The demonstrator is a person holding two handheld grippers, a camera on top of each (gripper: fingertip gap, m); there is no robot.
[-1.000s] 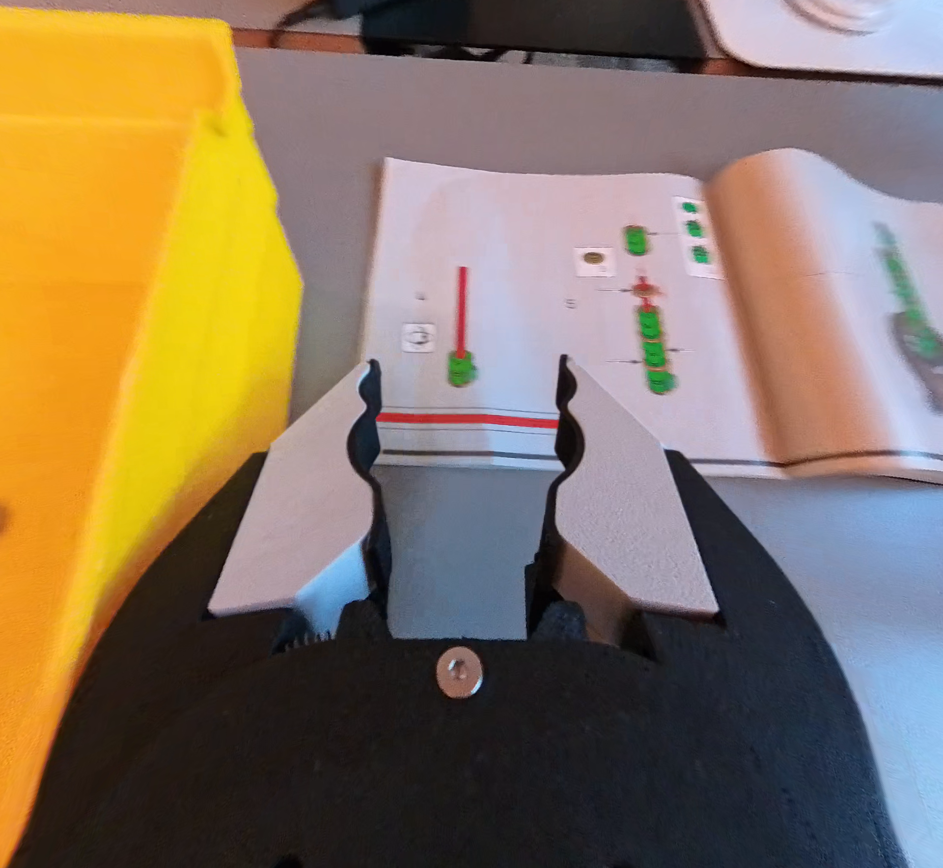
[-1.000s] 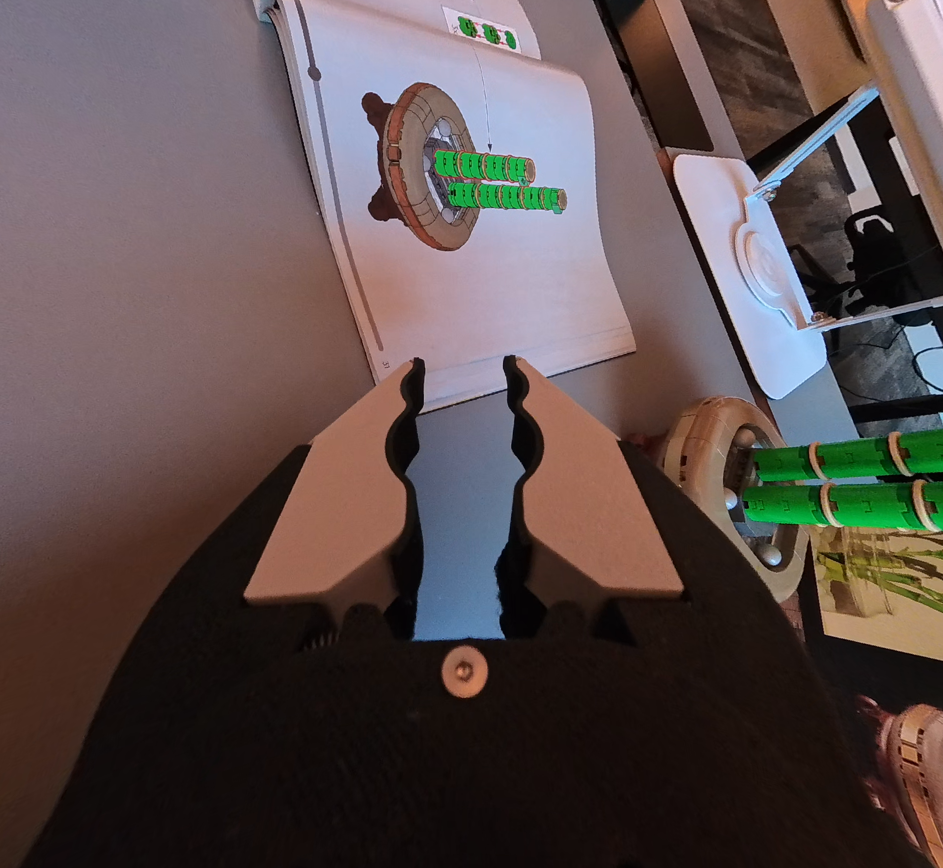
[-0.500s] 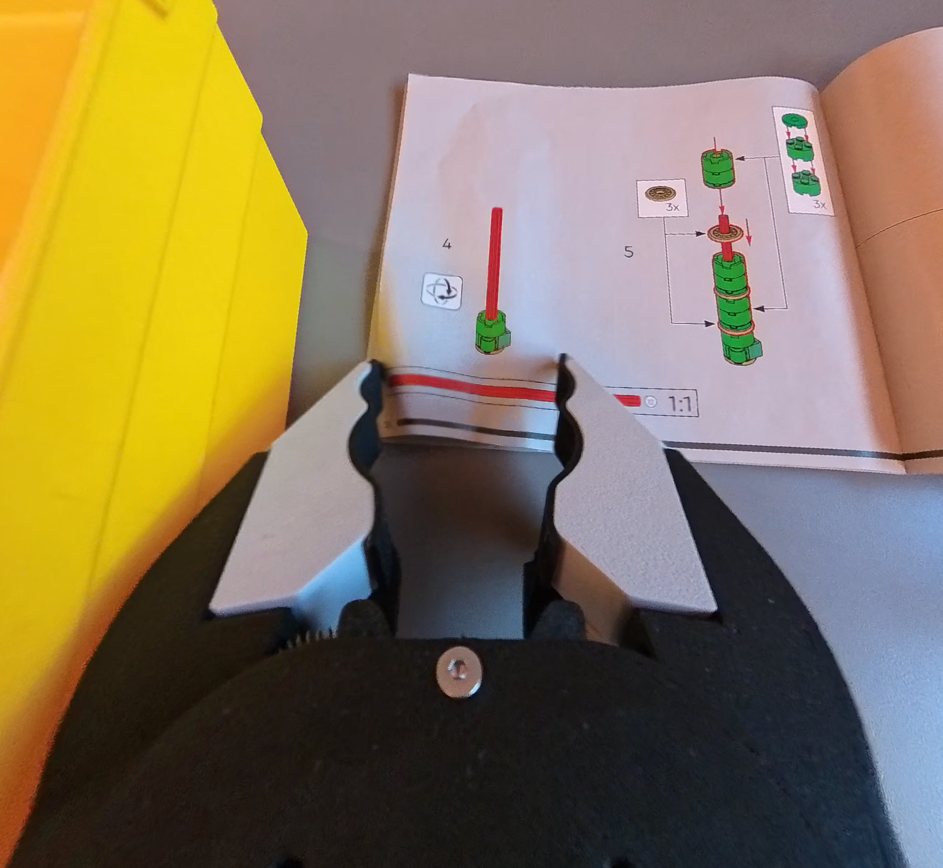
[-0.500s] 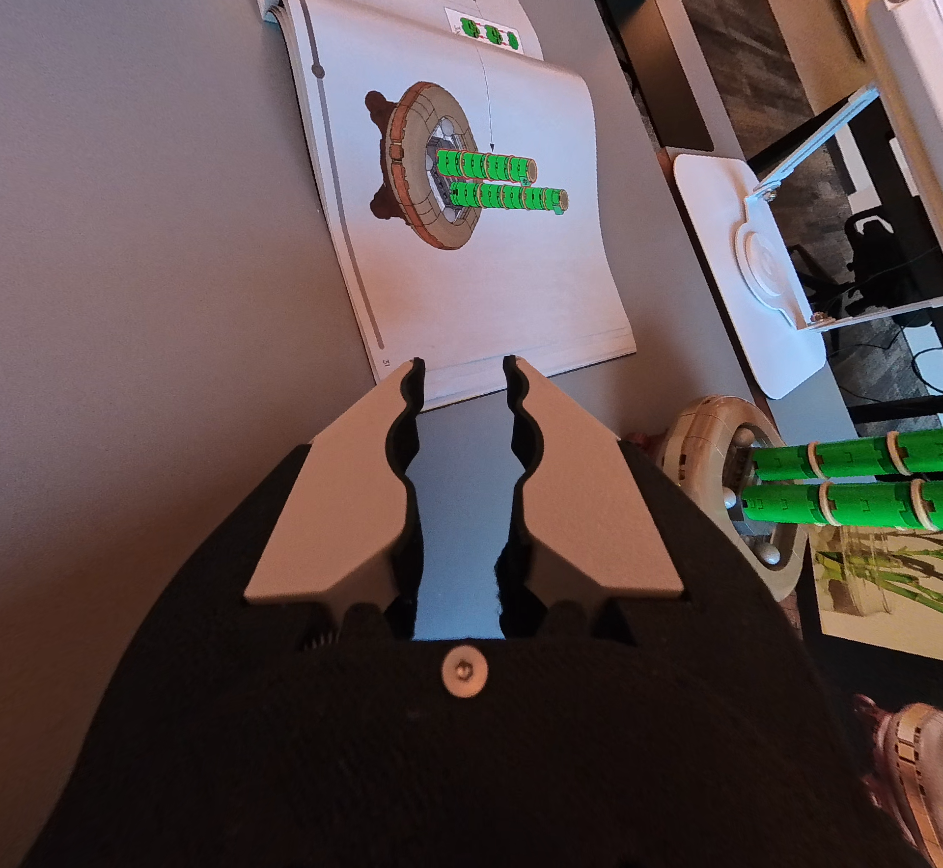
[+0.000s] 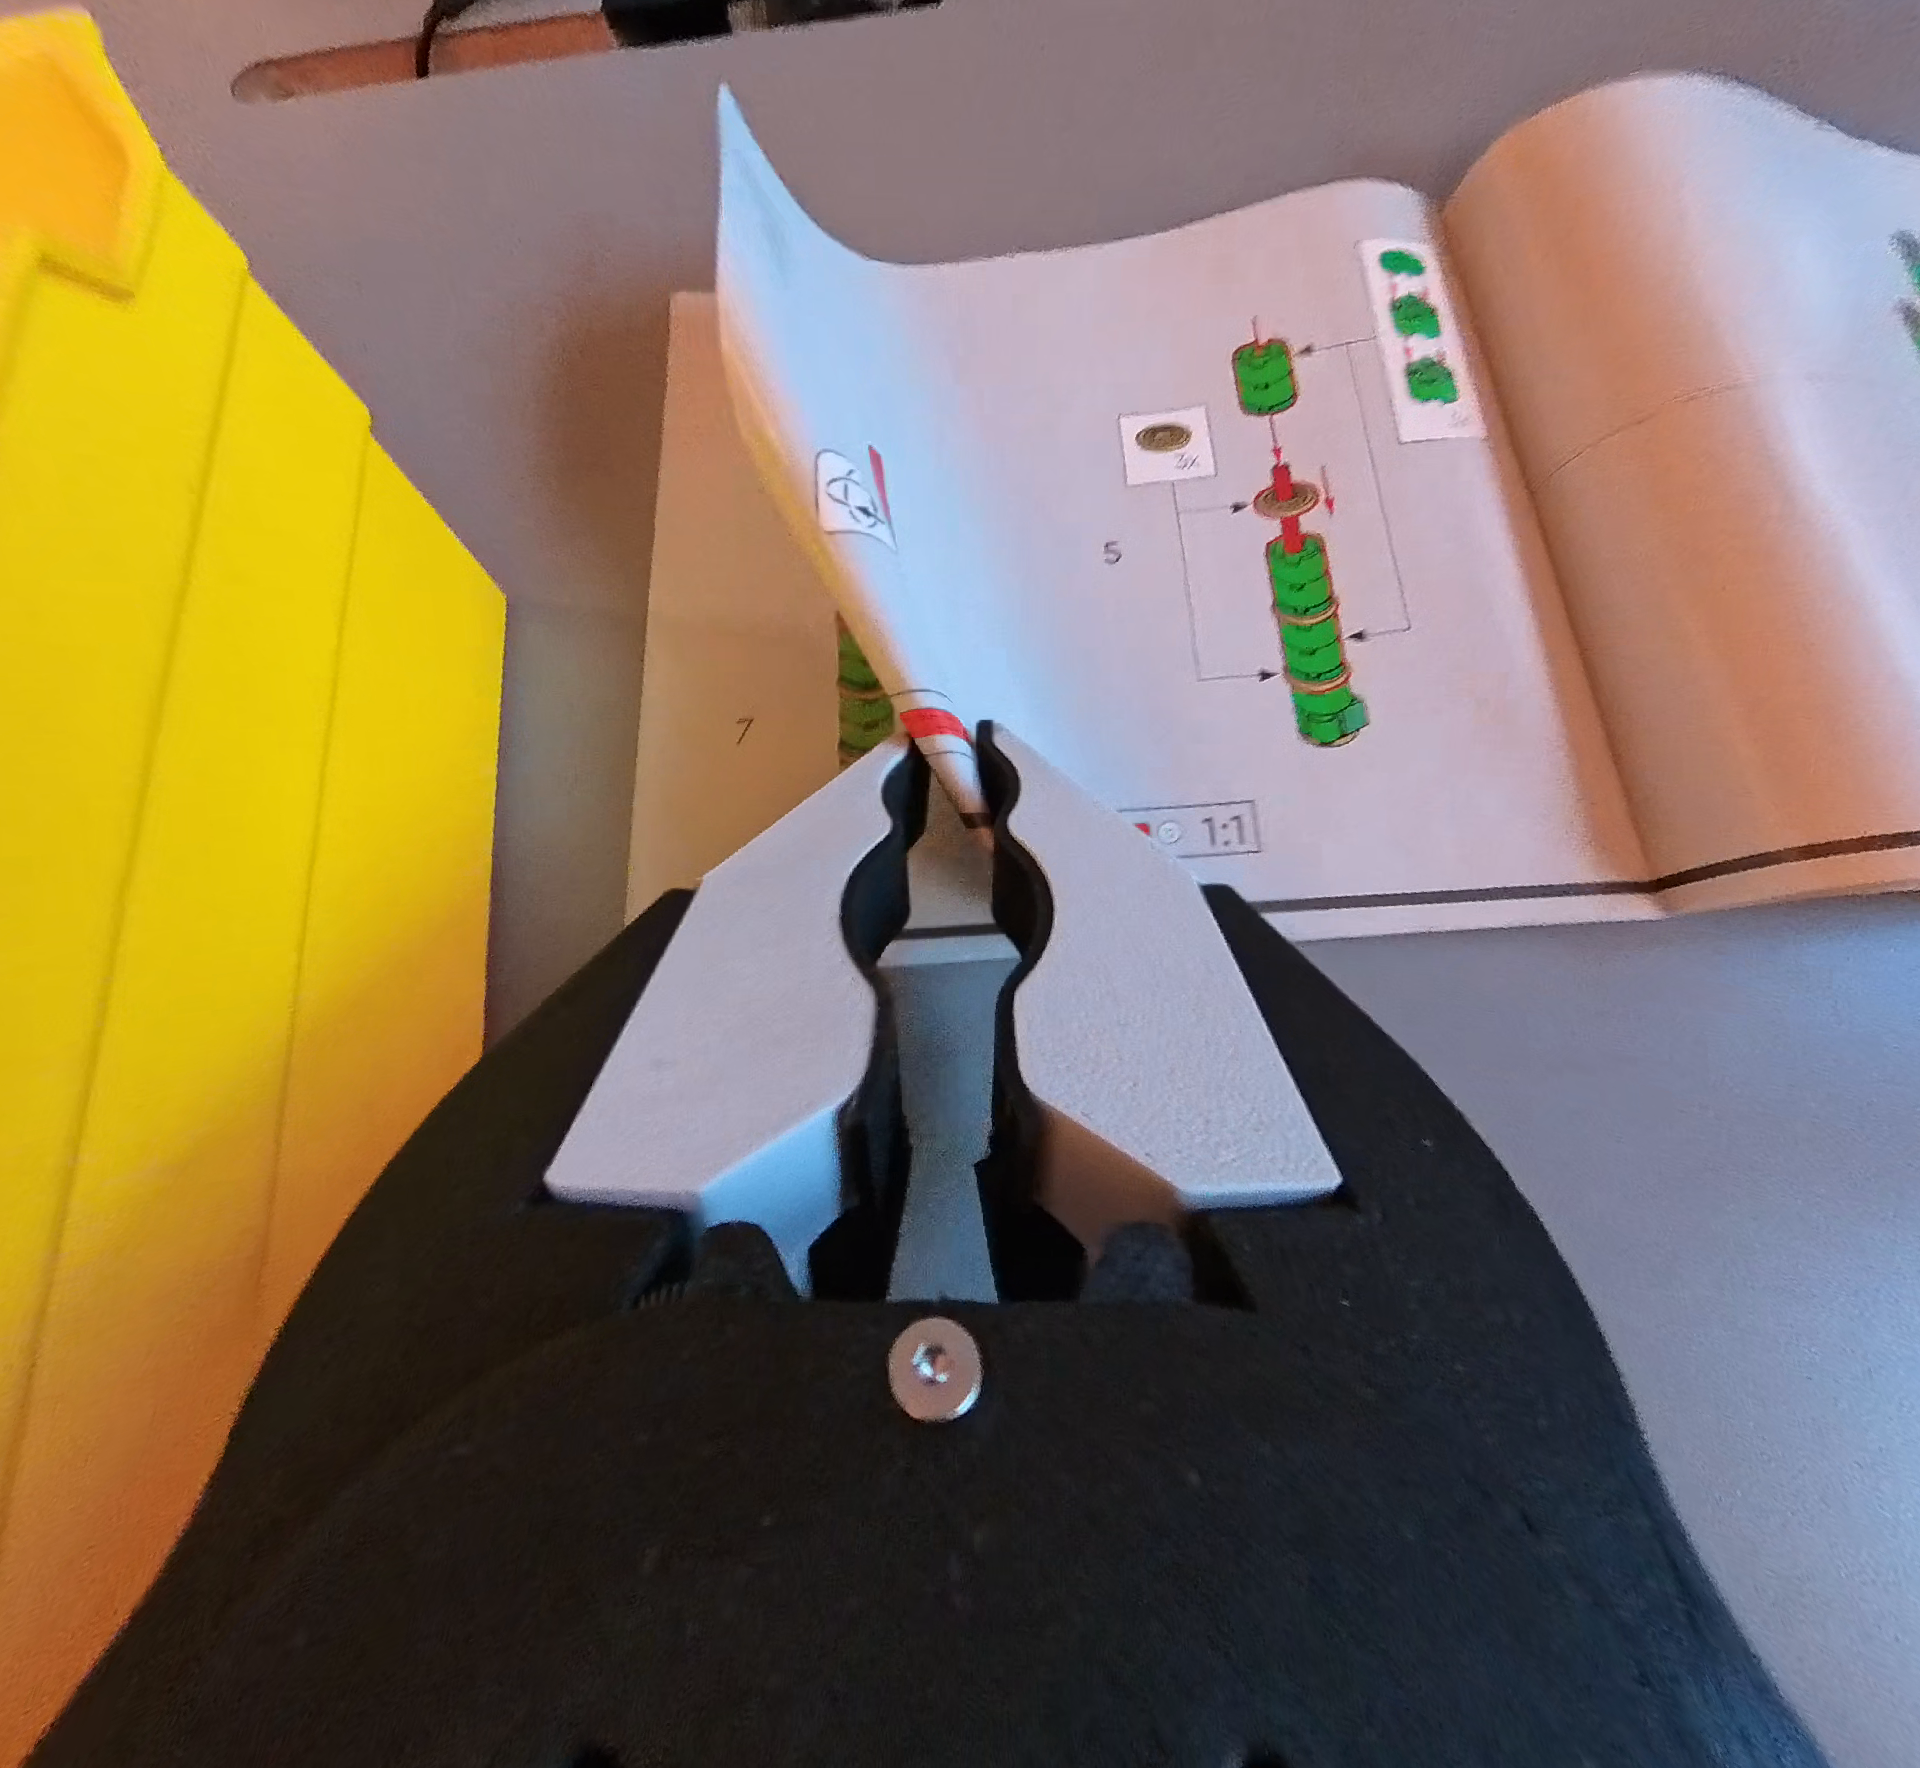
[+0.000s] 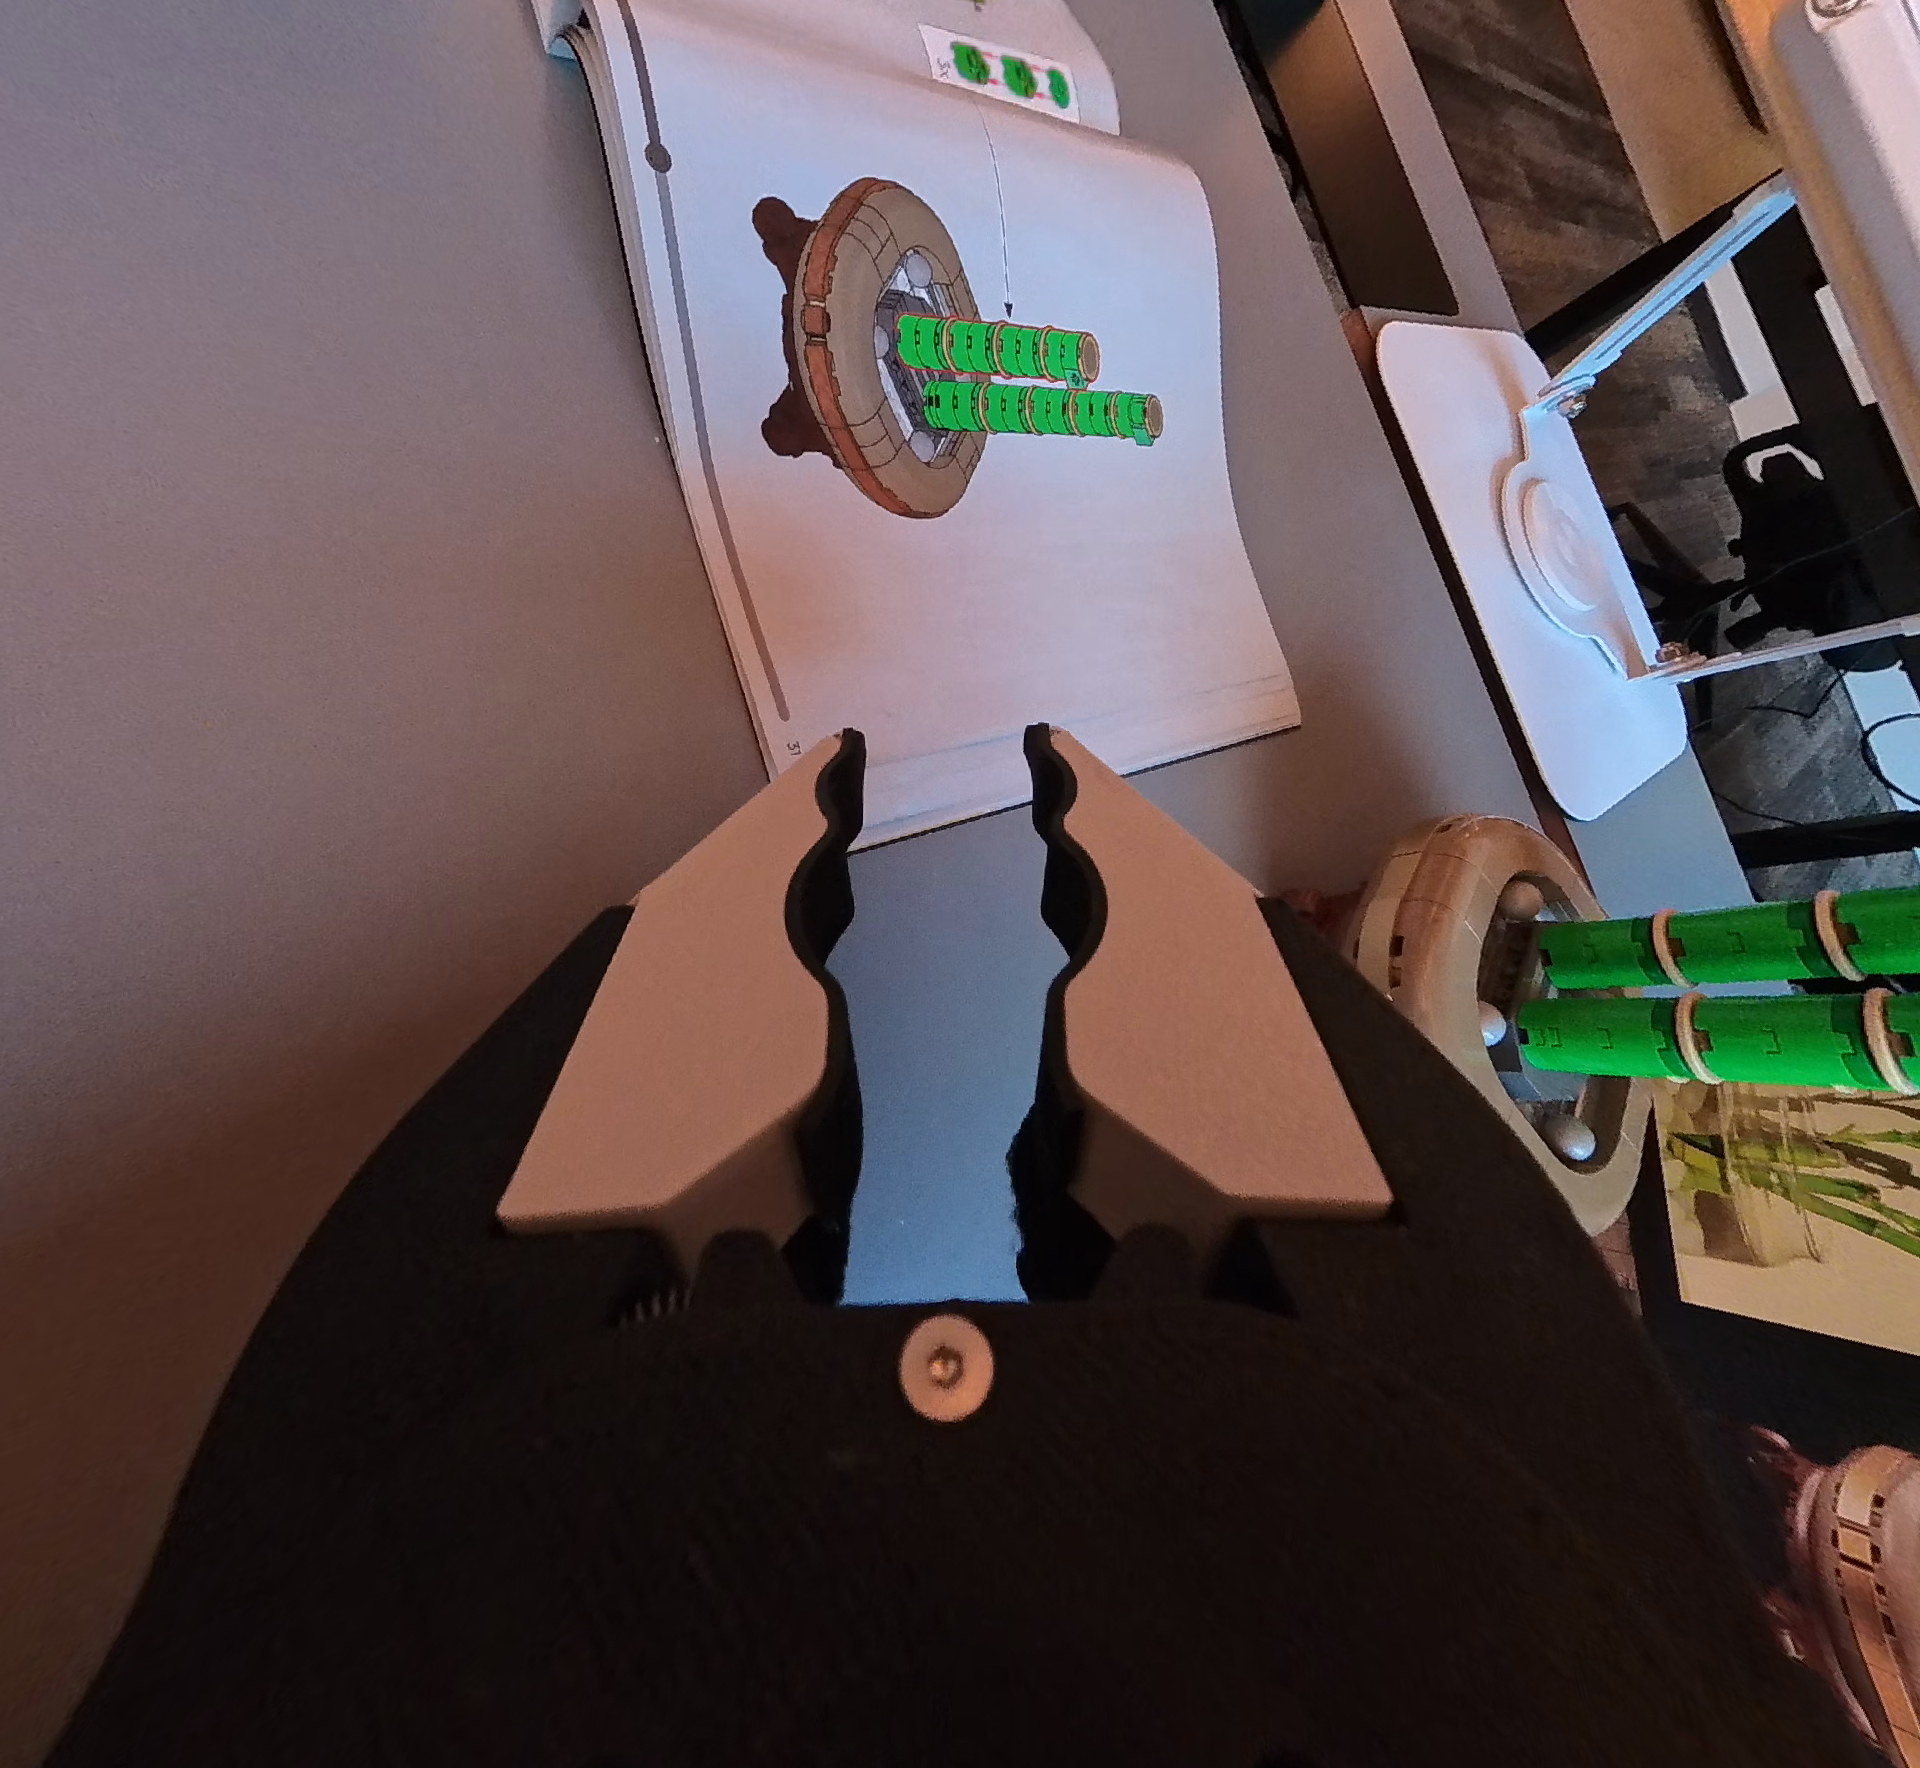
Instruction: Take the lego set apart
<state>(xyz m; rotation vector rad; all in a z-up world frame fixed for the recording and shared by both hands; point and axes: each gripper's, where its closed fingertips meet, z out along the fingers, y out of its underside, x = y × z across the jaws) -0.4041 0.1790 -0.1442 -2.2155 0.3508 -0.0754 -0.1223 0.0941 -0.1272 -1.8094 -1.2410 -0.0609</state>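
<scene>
Turning a page of the open white instruction booklet (image 5: pixel 1195 575) with the left gripper (image 5: pixel 951 747) clenched on its lower corner.

Thin paper pinched at one corner could tear or slip free if pulled sideways, a risk I judge real given the sharp curl. Only the left wrist view shows the tall yellow plastic bin (image 5: pixel 208 679); only the right wrist view shows the lego set (image 6: pixel 1662 1001), a beige ring with two green stacked rods, lying near the released, empty right gripper (image 6: pixel 943 742).
</scene>
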